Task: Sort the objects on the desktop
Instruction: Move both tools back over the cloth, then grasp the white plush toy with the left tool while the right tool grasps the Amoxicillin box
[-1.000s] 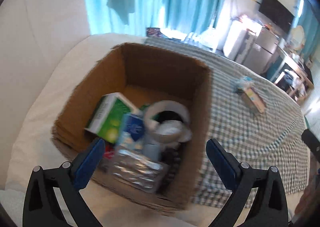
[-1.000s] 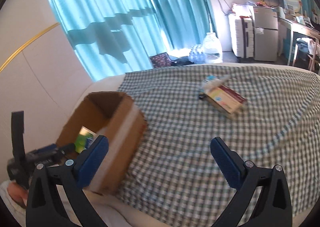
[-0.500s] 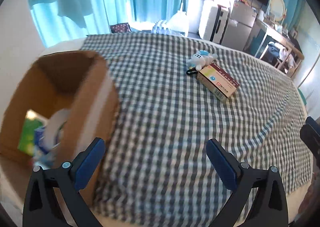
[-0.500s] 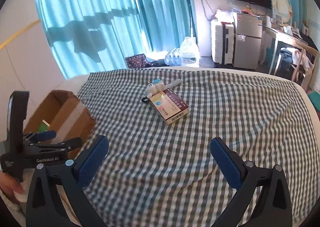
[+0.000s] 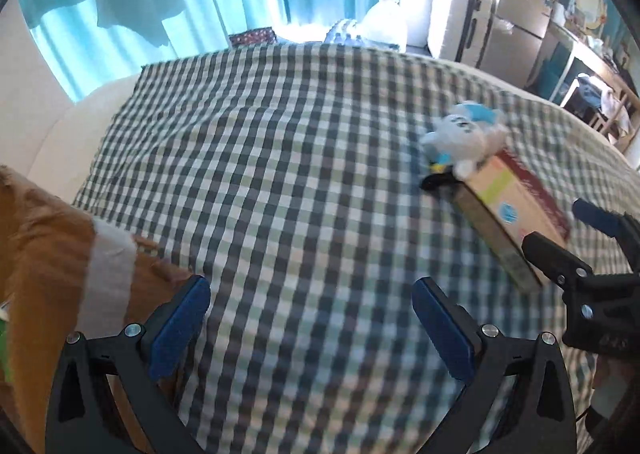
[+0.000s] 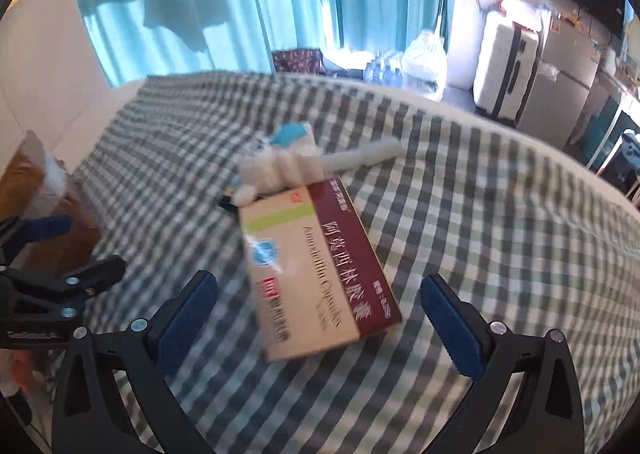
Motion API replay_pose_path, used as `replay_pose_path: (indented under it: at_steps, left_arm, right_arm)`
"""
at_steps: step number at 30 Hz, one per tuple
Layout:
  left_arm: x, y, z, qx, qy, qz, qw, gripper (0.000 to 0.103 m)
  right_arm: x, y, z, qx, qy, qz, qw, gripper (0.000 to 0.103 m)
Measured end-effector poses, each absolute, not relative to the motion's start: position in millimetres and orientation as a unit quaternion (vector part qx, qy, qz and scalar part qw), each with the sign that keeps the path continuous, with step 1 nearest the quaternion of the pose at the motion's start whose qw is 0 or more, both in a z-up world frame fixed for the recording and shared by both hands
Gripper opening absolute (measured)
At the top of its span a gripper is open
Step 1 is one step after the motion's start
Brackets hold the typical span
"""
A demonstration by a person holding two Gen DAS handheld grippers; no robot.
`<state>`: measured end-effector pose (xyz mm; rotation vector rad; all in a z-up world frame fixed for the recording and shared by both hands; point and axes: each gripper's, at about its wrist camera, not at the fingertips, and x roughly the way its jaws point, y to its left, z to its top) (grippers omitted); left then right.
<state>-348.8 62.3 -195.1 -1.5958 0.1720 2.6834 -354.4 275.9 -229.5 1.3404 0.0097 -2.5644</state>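
A cream and dark-red medicine box (image 6: 316, 270) lies flat on the checked cloth, directly ahead of my right gripper (image 6: 320, 318), which stands open with nothing between its fingers. A small white and blue plush toy (image 6: 280, 162) rests against the box's far end, with a pale tube (image 6: 368, 156) beside it. In the left wrist view the same box (image 5: 504, 214) and plush toy (image 5: 464, 138) sit to the right. My left gripper (image 5: 312, 318) is open over bare cloth. The right gripper (image 5: 592, 254) shows at that view's right edge.
A brown cardboard box (image 5: 60, 254) with white tape stands at the left edge of the table; it shows as the cardboard box (image 6: 36, 190) in the right wrist view. The checked cloth (image 5: 300, 134) covers the table. Curtains, suitcases and appliances stand beyond the far edge.
My left gripper swung away from the cardboard box toward the table's middle. My right gripper closed in on the medicine box, which now looms large just ahead of its fingers.
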Motion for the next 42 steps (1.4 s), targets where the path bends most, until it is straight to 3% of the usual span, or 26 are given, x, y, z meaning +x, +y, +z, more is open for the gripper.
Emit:
replay_pose_path:
  at_steps: [2,4,5,11,14,17,21,26,29,30,32,36,37,42]
  left_arm:
    - [-357.7,61.5,-204.5,-0.511,0.054,0.858,0.007,0.103]
    - [-363.2,63.7,-210.7,-0.507,0.052,0.86,0.017,0.103]
    - [-365.4,65.5,-212.3,-0.505,0.05,0.862,0.023,0.103]
    - [-375.8,85.6,-215.3,-0.495,-0.007,0.868,0.044,0.103]
    - [-380.2,102.6,-217.3,-0.496,-0.041,0.864,0.069,0.103]
    - [-384.9,131.0,-209.0,-0.466,0.0,0.881,0.083,0.103]
    - [-397.1,175.7,-213.5,-0.46,0.118,0.875,0.096,0.103]
    - [-405.6,213.1,-210.3,-0.456,0.15,0.871,0.106,0.103]
    - [-416.3,237.7,-222.4,-0.48,0.208,0.848,0.083,0.103]
    - [-418.1,239.8,-225.9,-0.486,0.21,0.844,0.084,0.101]
    - [-416.4,238.9,-224.9,-0.492,0.186,0.844,0.107,0.078]
    - [-400.0,233.5,-213.6,-0.484,0.185,0.847,0.12,0.077]
    - [-392.4,229.6,-208.1,-0.48,0.183,0.849,0.124,0.063]
    - [-351.2,201.4,-175.5,-0.483,0.138,0.851,0.151,0.056]
  right_arm:
    - [-366.0,280.1,-248.9,0.486,-0.017,-0.863,0.135,0.102]
    - [-365.2,277.8,-257.9,0.492,-0.013,-0.859,0.14,0.085]
    - [-361.7,277.8,-259.0,0.485,0.001,-0.866,0.123,0.083]
    - [-306.6,324.3,-241.0,0.423,-0.078,-0.903,0.004,0.081]
    - [-271.0,349.1,-239.6,0.425,-0.124,-0.896,-0.007,0.082]
    - [-239.4,367.9,-242.9,0.426,-0.165,-0.889,-0.014,0.082]
    - [-218.2,382.0,-248.0,0.425,-0.182,-0.886,-0.03,0.082]
    - [-204.2,384.9,-256.3,0.434,-0.194,-0.879,-0.036,0.081]
    - [-201.3,380.5,-259.4,0.437,-0.19,-0.878,-0.035,0.081]
    - [-199.2,381.1,-259.7,0.437,-0.193,-0.878,-0.034,0.081]
    - [-194.4,382.4,-258.1,0.437,-0.192,-0.878,-0.036,0.081]
    - [-183.9,381.7,-250.3,0.433,-0.193,-0.88,-0.037,0.081]
    - [-182.2,382.9,-247.6,0.432,-0.196,-0.879,-0.037,0.081]
    - [-164.3,379.1,-223.7,0.421,-0.202,-0.884,-0.032,0.078]
